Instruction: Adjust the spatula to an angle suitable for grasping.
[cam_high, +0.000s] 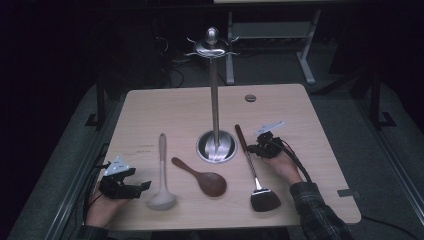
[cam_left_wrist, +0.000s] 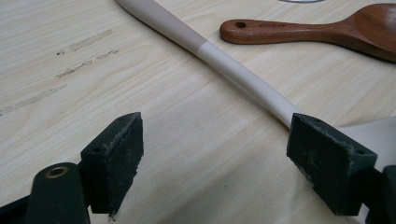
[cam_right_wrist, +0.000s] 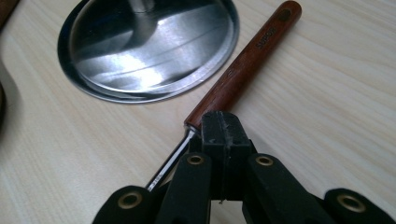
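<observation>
The right gripper, jaws pressed together with nothing between them, sits against the wooden handle of the spatula, which lies toward the table's right edge beside the stand's round steel base. The left gripper, jaws wide apart, rests near the front-left corner beside the pale ladle.
</observation>
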